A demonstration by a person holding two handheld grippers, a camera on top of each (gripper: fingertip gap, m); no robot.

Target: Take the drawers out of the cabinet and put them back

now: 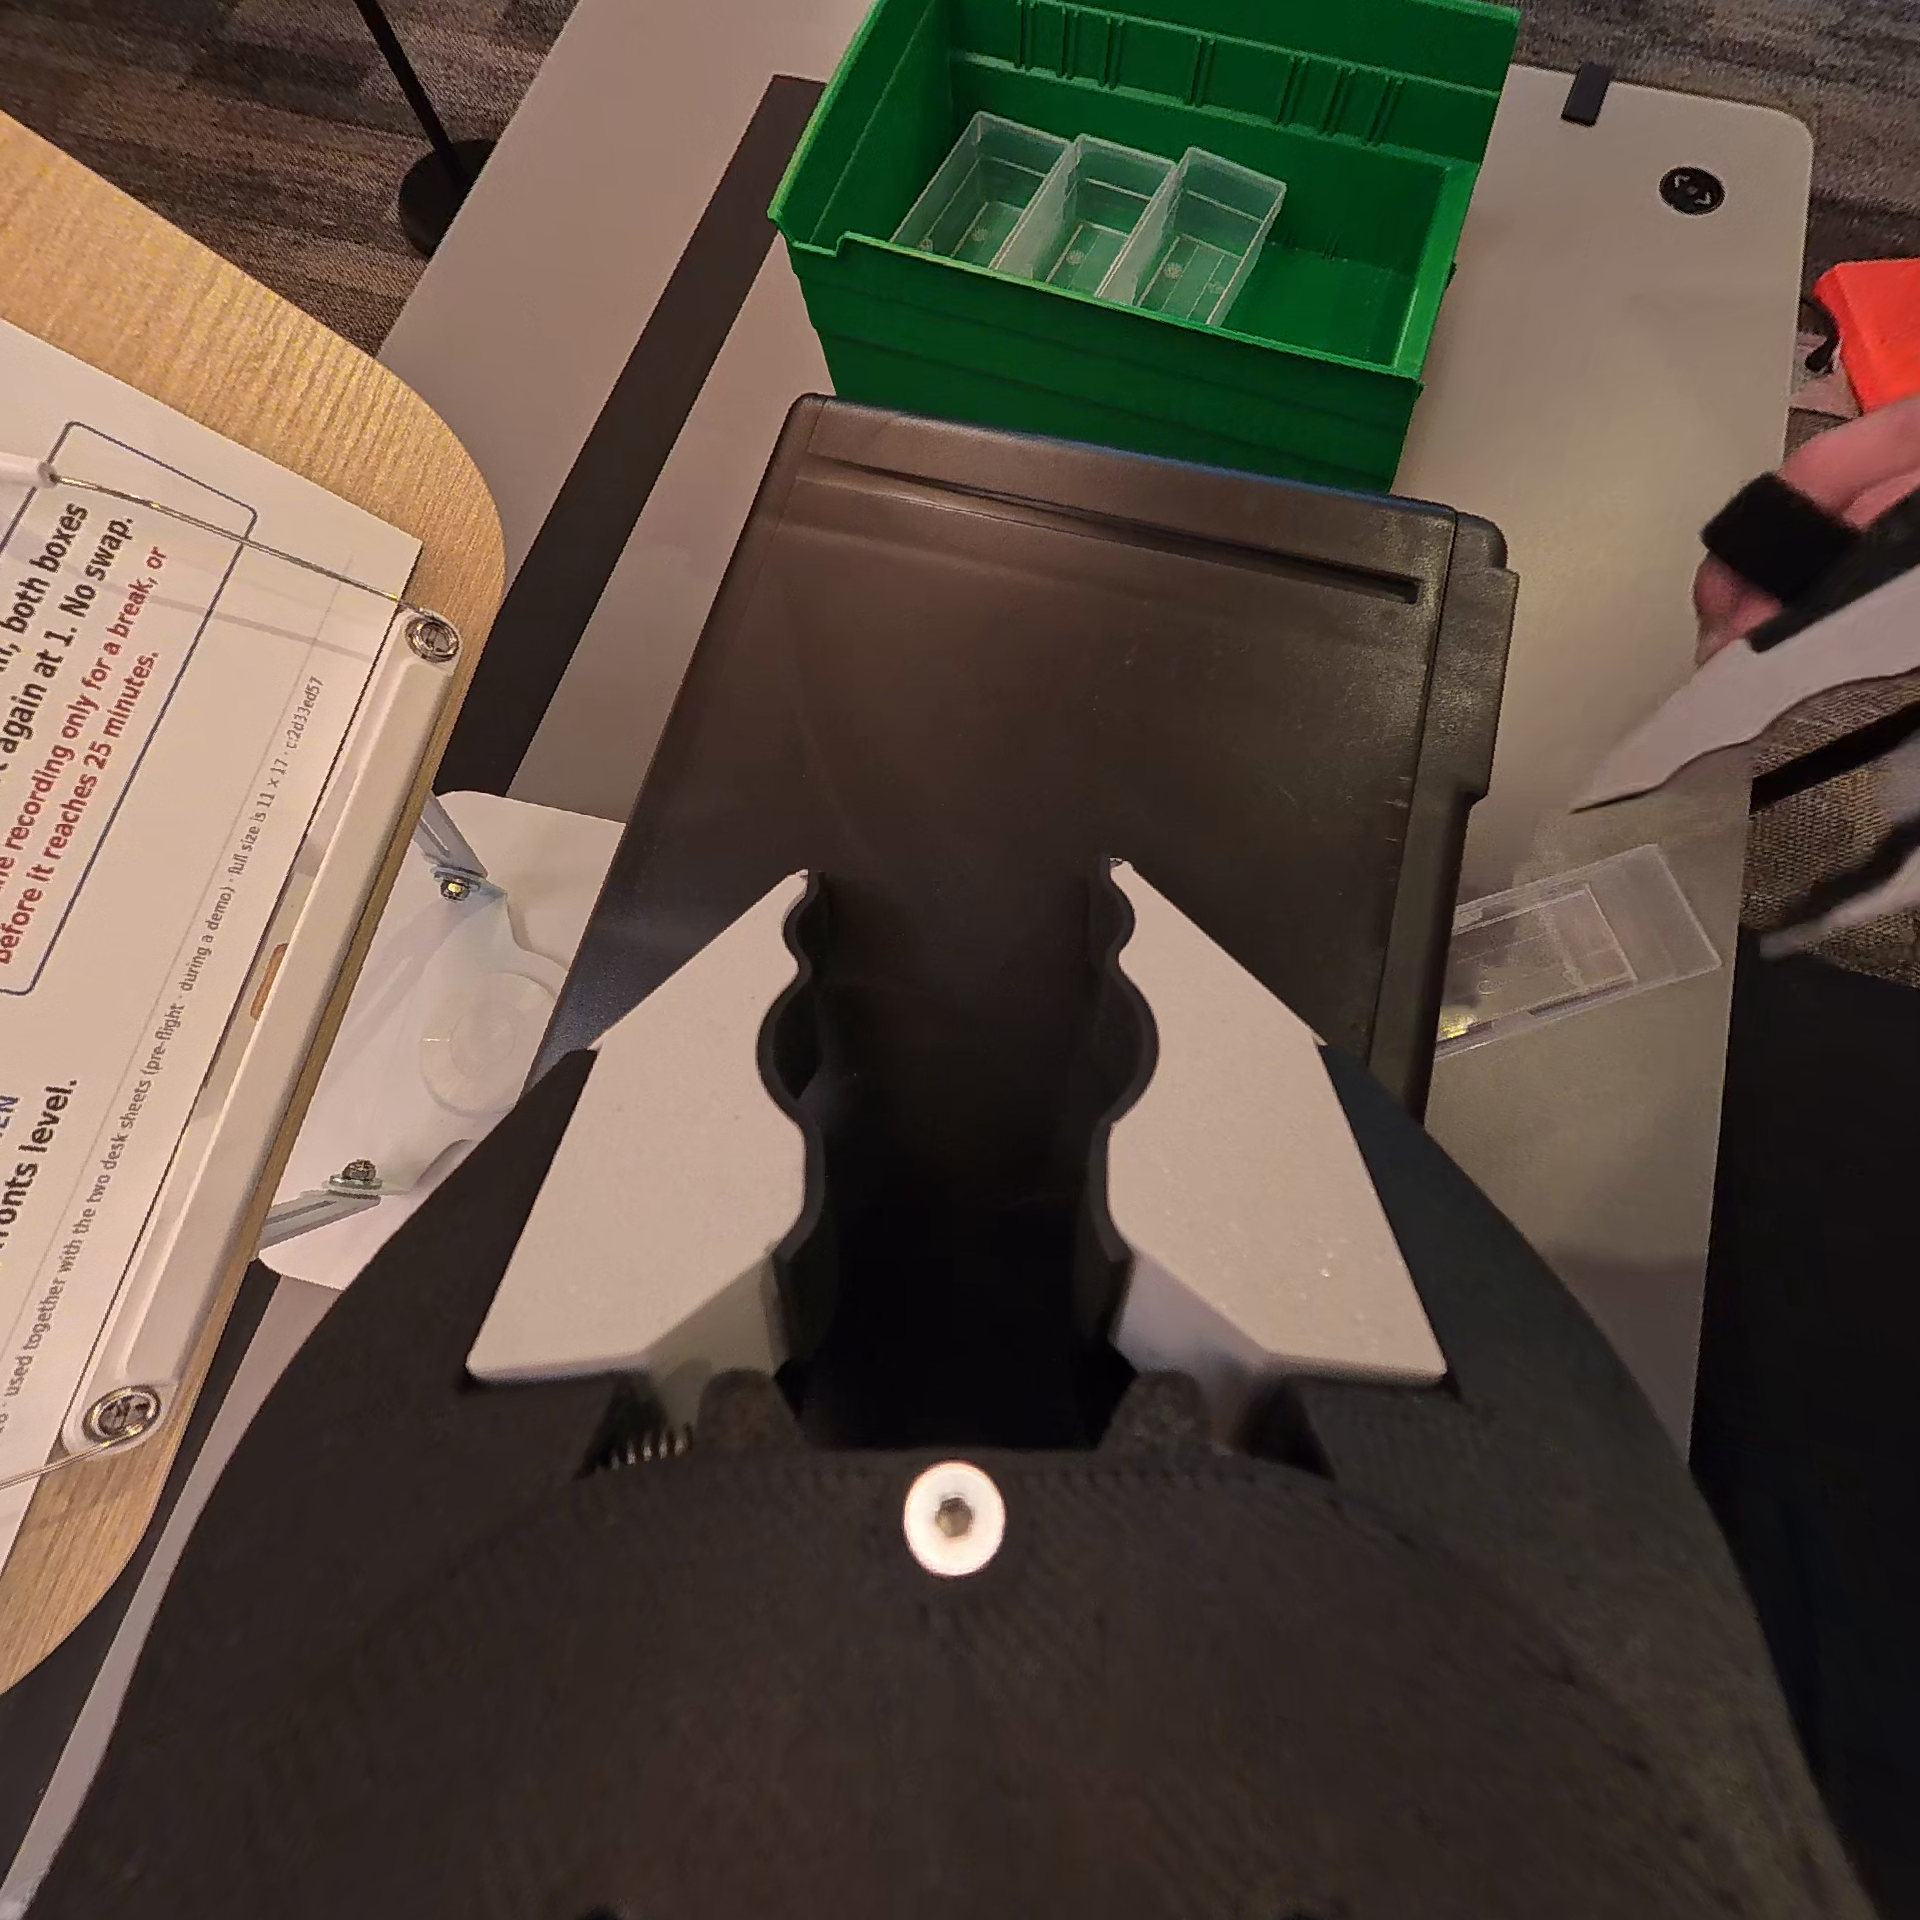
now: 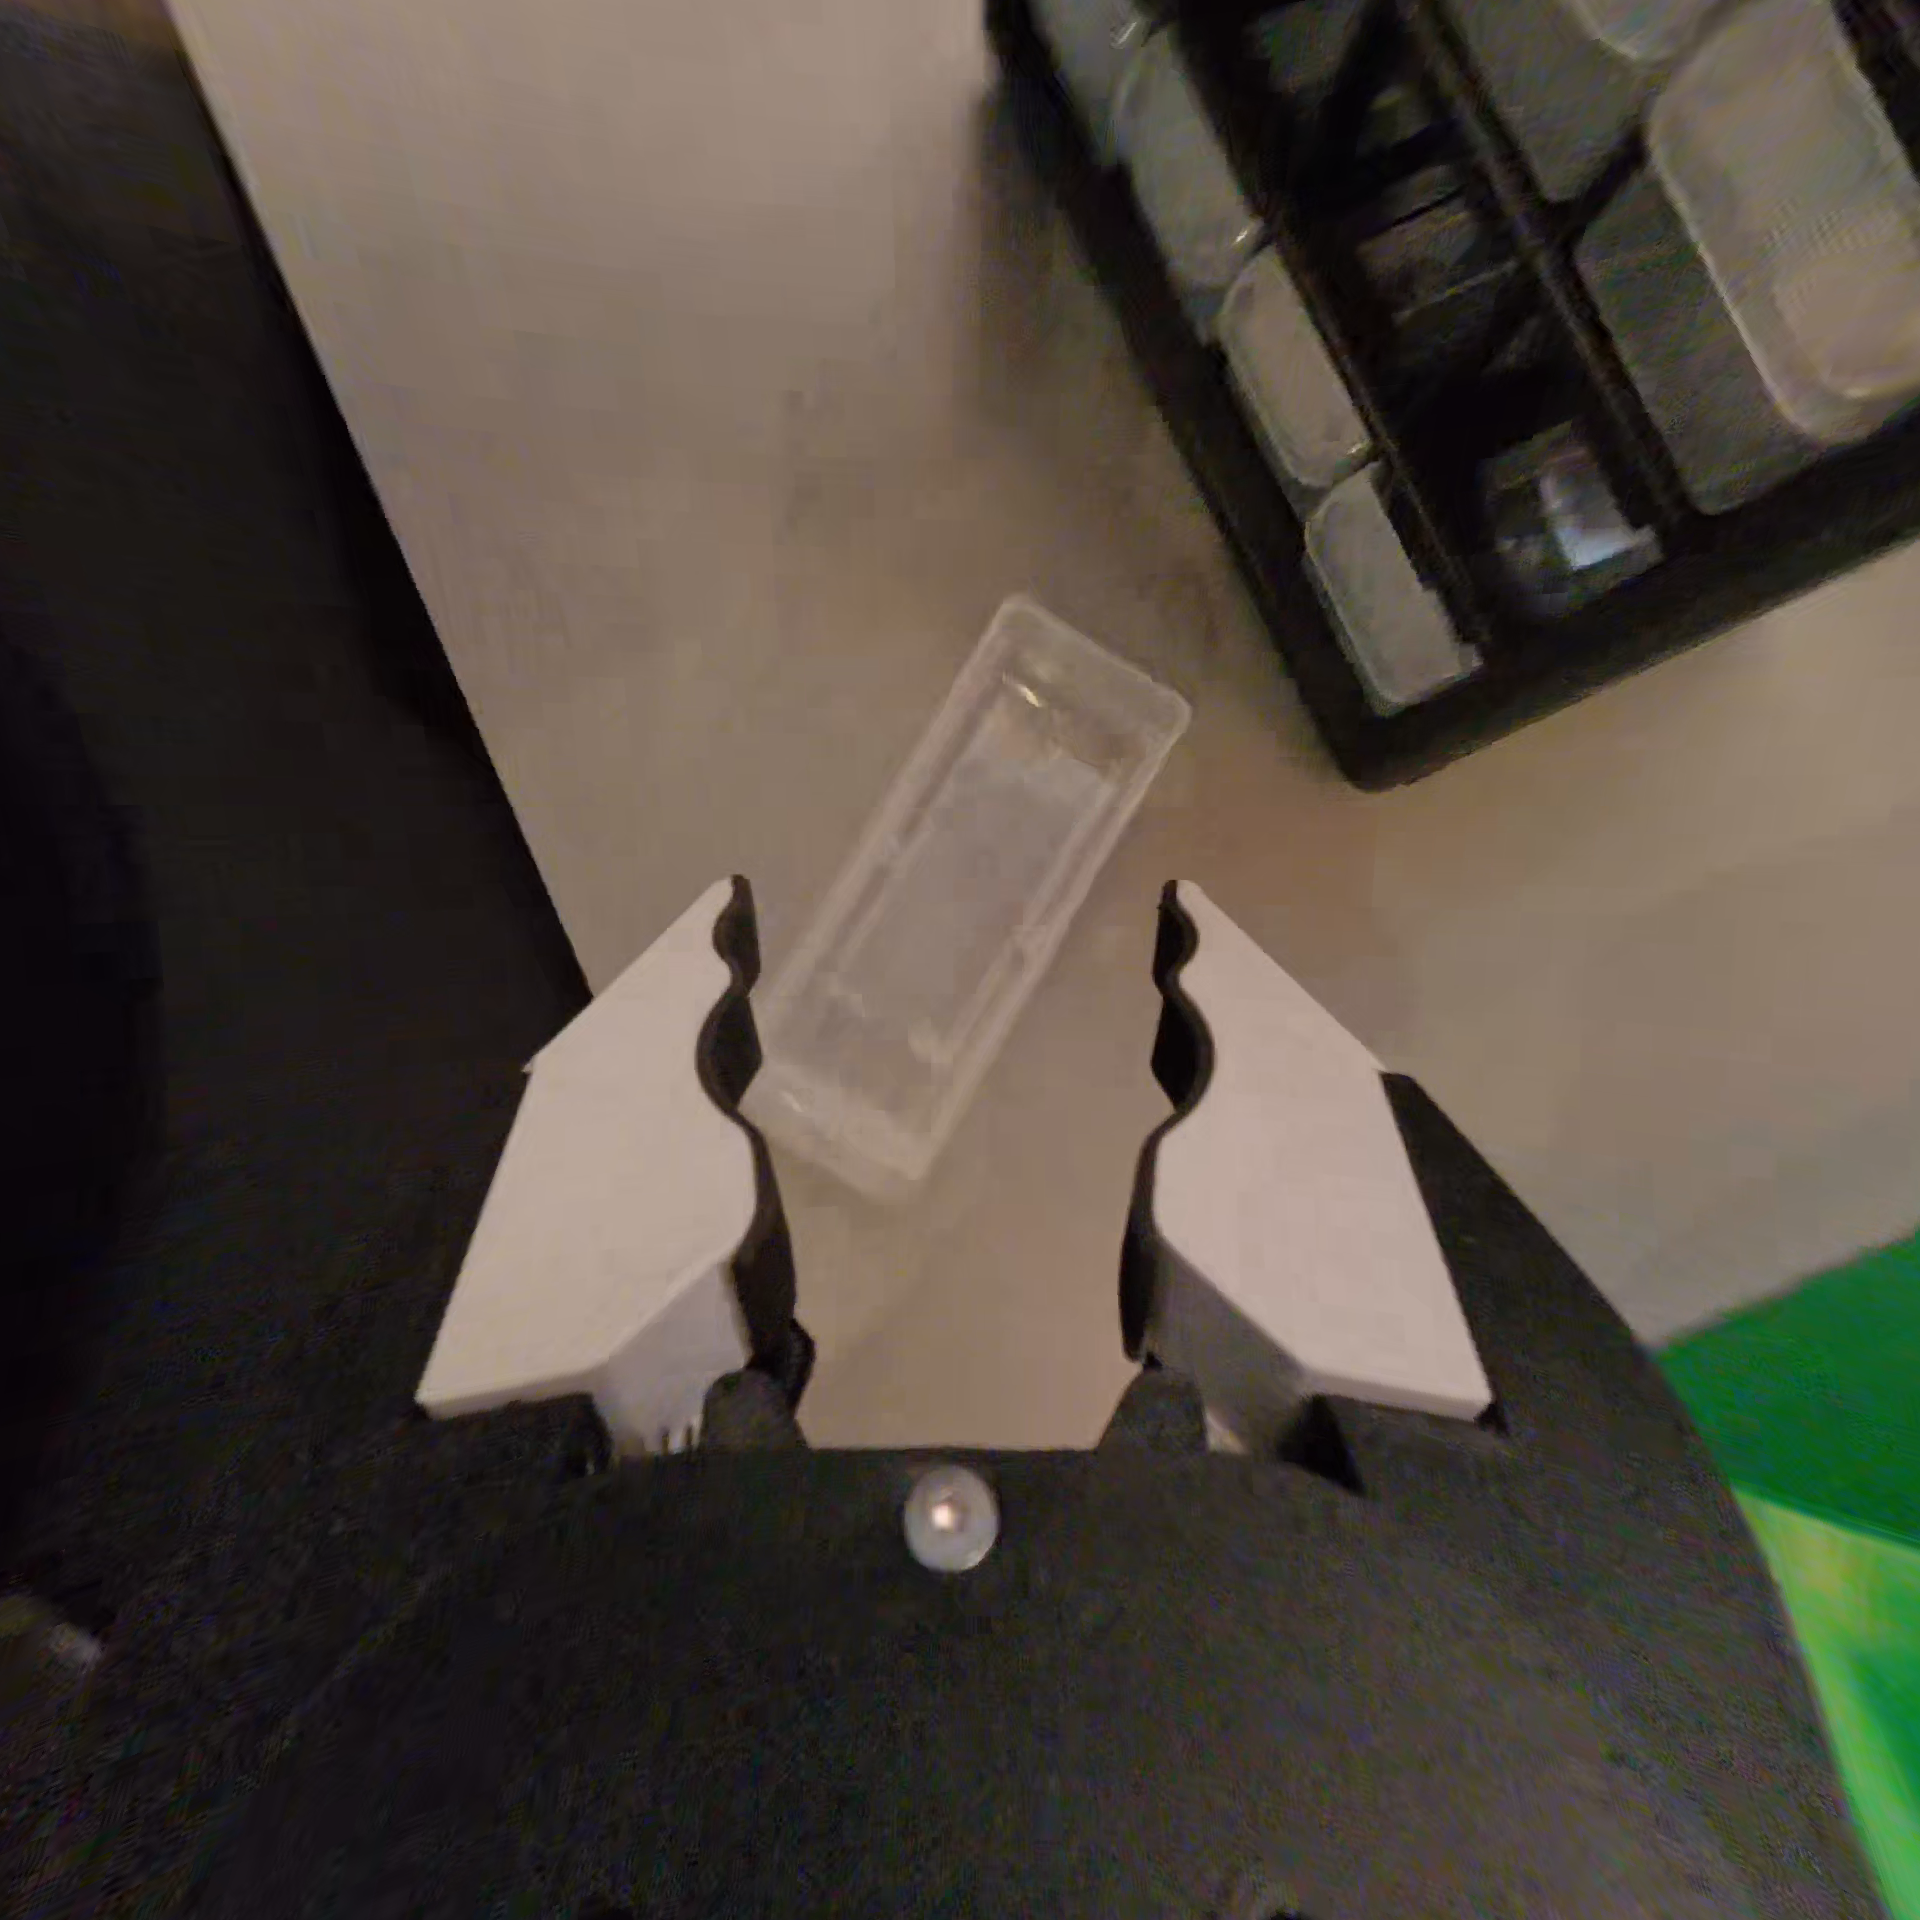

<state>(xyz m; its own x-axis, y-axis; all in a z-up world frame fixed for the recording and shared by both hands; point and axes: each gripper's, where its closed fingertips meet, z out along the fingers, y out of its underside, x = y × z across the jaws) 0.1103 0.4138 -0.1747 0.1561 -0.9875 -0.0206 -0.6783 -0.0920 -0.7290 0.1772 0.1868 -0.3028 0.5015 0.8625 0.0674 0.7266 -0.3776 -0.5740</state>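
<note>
The black cabinet (image 1: 1091, 727) stands on the grey table; in the left wrist view I see its top. My left gripper (image 1: 961, 883) is open over that top and holds nothing. In the right wrist view the cabinet's front (image 2: 1558, 343) shows several clear drawers and some open slots. One clear drawer (image 2: 961, 914) lies flat on the table, and it also shows in the left wrist view (image 1: 1569, 951). My right gripper (image 2: 956, 894) is open above it, fingers on either side, the left finger close to the drawer's near corner. Three clear drawers (image 1: 1091, 213) lie in a green bin (image 1: 1132, 343).
The green bin stands behind the cabinet and shows at the right edge of the right wrist view (image 2: 1829, 1455). A wooden board with a printed sheet in a clear holder (image 1: 156, 831) lies at the left. The right gripper and a hand (image 1: 1818, 644) show at the right. An orange object (image 1: 1870, 332) lies far right.
</note>
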